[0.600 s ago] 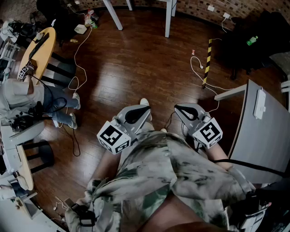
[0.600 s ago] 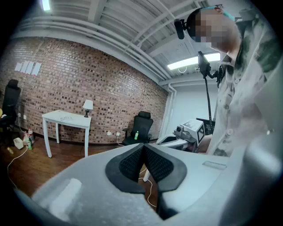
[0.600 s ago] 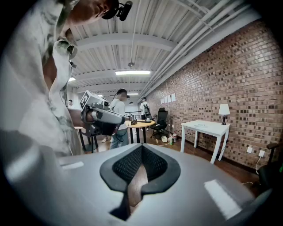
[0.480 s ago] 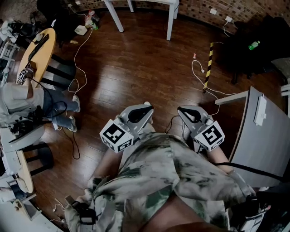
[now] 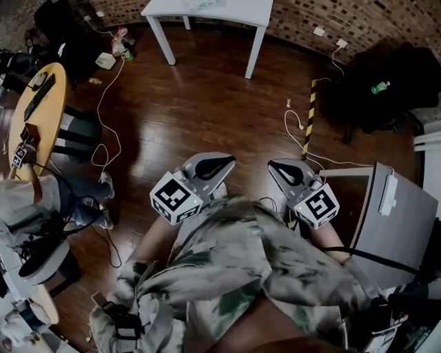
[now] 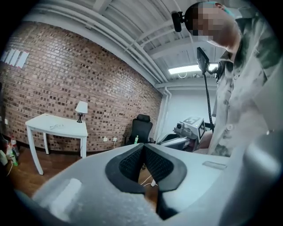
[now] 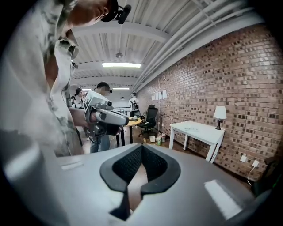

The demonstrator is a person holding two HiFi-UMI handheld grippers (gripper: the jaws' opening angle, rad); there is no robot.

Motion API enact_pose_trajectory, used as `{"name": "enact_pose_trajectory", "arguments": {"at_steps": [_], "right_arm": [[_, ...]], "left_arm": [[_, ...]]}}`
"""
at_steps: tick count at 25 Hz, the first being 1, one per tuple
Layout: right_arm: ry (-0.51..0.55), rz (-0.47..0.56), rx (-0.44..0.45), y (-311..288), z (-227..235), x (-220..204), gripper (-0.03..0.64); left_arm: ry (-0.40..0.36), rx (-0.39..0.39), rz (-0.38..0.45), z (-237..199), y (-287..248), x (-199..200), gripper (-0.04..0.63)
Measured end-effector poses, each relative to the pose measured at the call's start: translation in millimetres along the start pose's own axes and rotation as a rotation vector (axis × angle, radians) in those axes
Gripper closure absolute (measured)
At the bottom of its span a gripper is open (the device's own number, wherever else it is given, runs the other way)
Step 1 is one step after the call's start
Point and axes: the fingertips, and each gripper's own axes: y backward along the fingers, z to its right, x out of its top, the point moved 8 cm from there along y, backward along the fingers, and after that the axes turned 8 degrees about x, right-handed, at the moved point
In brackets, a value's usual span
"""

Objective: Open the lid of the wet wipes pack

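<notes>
No wet wipes pack can be told for sure in any view. A white oblong object (image 5: 388, 194) lies on the grey table (image 5: 400, 234) at the right; what it is I cannot tell. My left gripper (image 5: 229, 160) is held close in front of the person's shirt, jaws shut with nothing between them, as the left gripper view (image 6: 143, 147) confirms. My right gripper (image 5: 271, 165) sits beside it, a little apart, also shut and empty (image 7: 141, 147). Both point out over the wooden floor (image 5: 207, 103), well short of the grey table.
A white table (image 5: 207, 9) stands at the far wall. Cables (image 5: 298, 124) and a yellow-black striped strip (image 5: 309, 116) lie on the floor. A round wooden table (image 5: 38, 110) and a seated person (image 5: 41, 200) are at the left. A dark chair (image 5: 386, 89) stands far right.
The head view has tipped forward, bringing the white table into sight at the top. Both grippers stay shut near the body, shifted slightly up in the picture.
</notes>
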Motion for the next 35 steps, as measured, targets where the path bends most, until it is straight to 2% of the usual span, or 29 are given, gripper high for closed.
{"name": "enact_pose_trajectory", "arguments": {"at_steps": [3,6,10,15,21,28,31,35], "right_arm": [[0.0,-0.021,-0.004,-33,20,13,0.611],[-0.011,-0.033,0.013,-62,42,26,0.611],[0.015,-0.031,0.073,-82,85,29,0.611],[0.038,-0.027,0.138,-133,145,34,0.611],[0.052,-0.003,0.235,-199,260,58,0.611],[0.079,-0.024,0.344,-261,380,93,0.611],[0.127,-0.029,0.367,-280,426,97,0.611],[0.146,-0.015,0.349,-303,469,105,0.611]], "left_arm": [[-0.014,-0.001,-0.007,-45,-3,10,0.595],[-0.001,0.01,0.034,-76,-5,24,0.595],[0.045,0.064,0.048,-96,-21,25,0.595],[0.045,0.143,0.028,-148,-32,23,0.595],[0.071,0.254,0.012,-236,-80,57,0.595],[0.09,0.318,0.017,-343,-165,113,0.595],[0.075,0.342,0.015,-380,-193,127,0.595],[0.061,0.349,0.033,-422,-214,136,0.595]]}}
